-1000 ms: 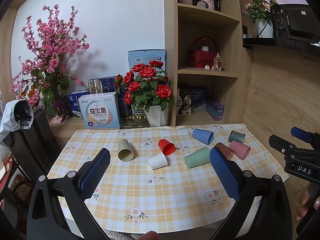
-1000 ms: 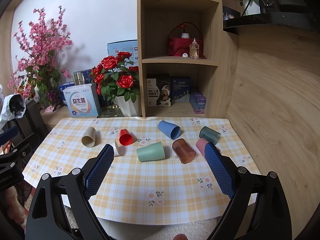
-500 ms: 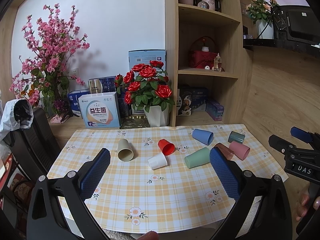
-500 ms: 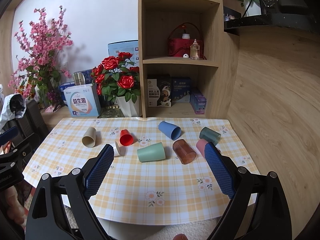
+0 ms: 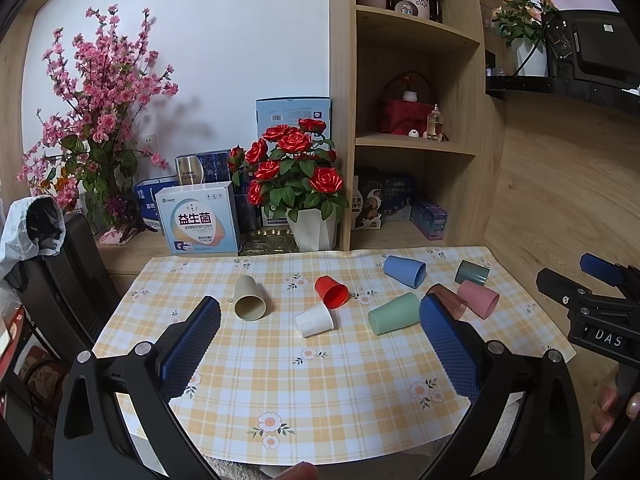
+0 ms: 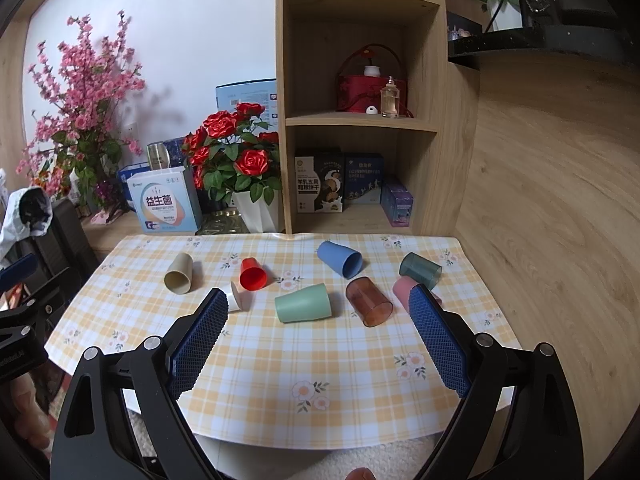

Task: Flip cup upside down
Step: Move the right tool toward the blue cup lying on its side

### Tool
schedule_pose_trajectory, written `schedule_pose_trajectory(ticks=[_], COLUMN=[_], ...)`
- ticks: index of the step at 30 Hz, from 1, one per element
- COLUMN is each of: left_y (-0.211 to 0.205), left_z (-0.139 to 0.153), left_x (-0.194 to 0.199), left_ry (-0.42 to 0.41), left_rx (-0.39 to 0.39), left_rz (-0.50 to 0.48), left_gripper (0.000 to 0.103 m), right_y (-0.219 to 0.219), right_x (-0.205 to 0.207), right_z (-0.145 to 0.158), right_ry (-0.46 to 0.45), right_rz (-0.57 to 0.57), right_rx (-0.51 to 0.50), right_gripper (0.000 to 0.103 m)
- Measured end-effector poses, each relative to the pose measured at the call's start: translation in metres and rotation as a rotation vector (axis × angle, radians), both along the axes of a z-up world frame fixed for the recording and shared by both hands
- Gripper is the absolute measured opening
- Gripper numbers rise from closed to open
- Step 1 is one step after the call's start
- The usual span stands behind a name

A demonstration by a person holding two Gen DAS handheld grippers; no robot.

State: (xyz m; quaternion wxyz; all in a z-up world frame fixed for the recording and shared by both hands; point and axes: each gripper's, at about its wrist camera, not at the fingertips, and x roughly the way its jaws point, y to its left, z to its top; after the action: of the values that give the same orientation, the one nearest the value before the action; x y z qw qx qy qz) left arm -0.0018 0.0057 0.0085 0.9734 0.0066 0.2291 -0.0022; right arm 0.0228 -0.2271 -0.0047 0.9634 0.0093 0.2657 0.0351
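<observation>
1. Cups lie on their sides across the checked desk (image 5: pixel 320 400), eight in all. Left to right: beige cup (image 5: pixel 249 298), white cup (image 5: pixel 315 321), red cup (image 5: pixel 331 291), green cup (image 5: pixel 394 314), blue cup (image 5: pixel 404 271), brown cup (image 6: pixel 369 301), pink cup (image 5: pixel 478 299), dark teal cup (image 5: pixel 472 273). None stands mouth-down yet.
2. Left claw (image 5: pixel 318 344): released, jaws spread wide, holding nothing, poised short of the row and well apart from every cup.
3. Right claw (image 6: pixel 318 338): likewise released and empty, hanging back over the near edge.
4. Step in hand, by my reading: approach, with no cup chosen yet. The next move calls for closing across one cup's wall, lifting, then rotating it so the rim meets the desk.
5. Views differ. The right wrist view shows the brown cup whole; the left wrist view hides most of it behind a claw finger. The left view shows the white cup entire; the right view half covers it, and half covers the pink cup too.
</observation>
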Motion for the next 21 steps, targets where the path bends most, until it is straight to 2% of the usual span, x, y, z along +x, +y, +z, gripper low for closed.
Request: schedule_pose_trajectory(ticks=[6,10,11,13,15,17,21], left_y=[0.005,0.014,0.020,0.032,0.040,0.051,0.083], left_z=[-0.006,-0.014,-0.018,-0.027,-0.033,-0.043,-0.061], left_x=[0.011,0.028,0.035,0.052,0.066,0.081,0.114], left_ry=[0.025,0.049,0.054,0.086,0.092,0.087,0.107], left_rx=[-0.022,-0.030,-0.060,-0.099,-0.087,-0.081,-0.139], left_rz=[0.006,-0.028,-0.056,-0.062,-0.045,-0.021,0.052], left_gripper=[0.097,0.097,0.097,0.097,0.097,0.097,0.097], right_y=[-0.001,-0.011,-0.014,-0.019,-0.024,-0.026,-0.036], right_x=[0.008,0.023,0.031,0.048,0.075,0.103,0.170], right_z=[-0.006,-0.008,-0.009,-0.012,-0.020,-0.032,-0.068], right_ry=[0.018,0.022,0.026,0.036,0.050,0.092,0.216], right_rz=[0.026,0.072,0.095,0.119,0.131,0.146,0.168], right_rx=[0.023,0.042,0.052,0.048,0.002,-0.042,-0.079], right_gripper=[0.089,0.089,0.089,0.089,0.089,0.089,0.089])
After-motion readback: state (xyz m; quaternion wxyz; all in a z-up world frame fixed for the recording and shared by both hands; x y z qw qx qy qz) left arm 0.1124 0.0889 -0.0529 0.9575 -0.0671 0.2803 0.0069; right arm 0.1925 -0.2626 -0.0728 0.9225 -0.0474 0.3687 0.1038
